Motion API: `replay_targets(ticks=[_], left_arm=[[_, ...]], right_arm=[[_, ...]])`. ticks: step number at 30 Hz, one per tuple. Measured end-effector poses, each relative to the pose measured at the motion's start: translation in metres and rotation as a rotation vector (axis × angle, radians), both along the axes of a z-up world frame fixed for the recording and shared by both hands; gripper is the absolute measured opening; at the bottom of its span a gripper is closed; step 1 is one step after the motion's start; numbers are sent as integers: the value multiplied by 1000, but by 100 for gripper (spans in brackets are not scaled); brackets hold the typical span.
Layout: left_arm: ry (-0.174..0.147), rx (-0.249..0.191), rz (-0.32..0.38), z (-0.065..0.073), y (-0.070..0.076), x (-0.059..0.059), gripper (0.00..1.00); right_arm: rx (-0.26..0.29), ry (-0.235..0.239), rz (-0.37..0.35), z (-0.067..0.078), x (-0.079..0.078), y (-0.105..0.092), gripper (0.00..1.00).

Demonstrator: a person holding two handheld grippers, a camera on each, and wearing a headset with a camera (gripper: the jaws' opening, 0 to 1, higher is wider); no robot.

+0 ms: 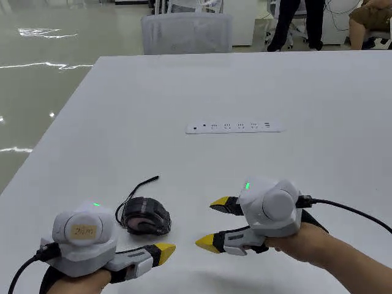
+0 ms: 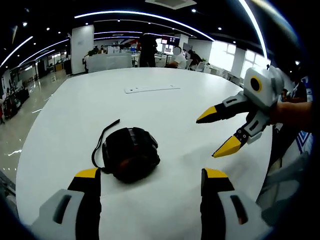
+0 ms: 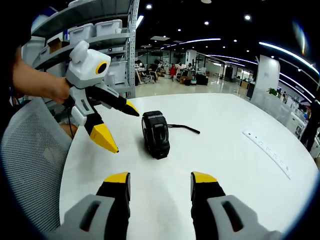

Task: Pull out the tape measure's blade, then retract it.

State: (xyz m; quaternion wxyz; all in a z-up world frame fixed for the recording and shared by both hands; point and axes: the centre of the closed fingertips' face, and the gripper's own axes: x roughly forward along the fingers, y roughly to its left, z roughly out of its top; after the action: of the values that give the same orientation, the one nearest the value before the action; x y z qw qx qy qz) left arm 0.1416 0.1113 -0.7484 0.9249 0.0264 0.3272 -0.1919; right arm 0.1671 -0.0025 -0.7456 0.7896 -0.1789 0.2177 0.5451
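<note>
White table (image 1: 184,92) w/ 1 power strip (image 1: 234,127); grey mesh chair (image 1: 187,32) at far edge.

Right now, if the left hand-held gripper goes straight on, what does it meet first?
Probably the tape measure, just ahead of the left hand-held gripper, in line with the gap between its open jaws; depth is unclear.

Bright, even ceiling light streaks glare across the glossy floor (image 1: 43,64); gripper views warp at edges.
</note>
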Motion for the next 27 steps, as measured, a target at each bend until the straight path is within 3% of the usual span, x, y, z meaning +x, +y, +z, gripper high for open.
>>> replay_targets(ticks=[7, 11, 16, 27], left_arm=[[-18, 2, -74, 0, -6, -5, 84], [-38, 3, -125, 9, -16, -10, 86], [-37, 3, -161, 7, -15, -11, 88], [-44, 23, -196, 10, -11, -18, 94]], right_arm=[[5, 0, -56, 4, -6, -23, 55], [11, 1, -94, 5, -9, -37, 57], [25, 13, -149, 9, -13, -51, 60], [10, 17, -175, 9, -22, -78, 70]])
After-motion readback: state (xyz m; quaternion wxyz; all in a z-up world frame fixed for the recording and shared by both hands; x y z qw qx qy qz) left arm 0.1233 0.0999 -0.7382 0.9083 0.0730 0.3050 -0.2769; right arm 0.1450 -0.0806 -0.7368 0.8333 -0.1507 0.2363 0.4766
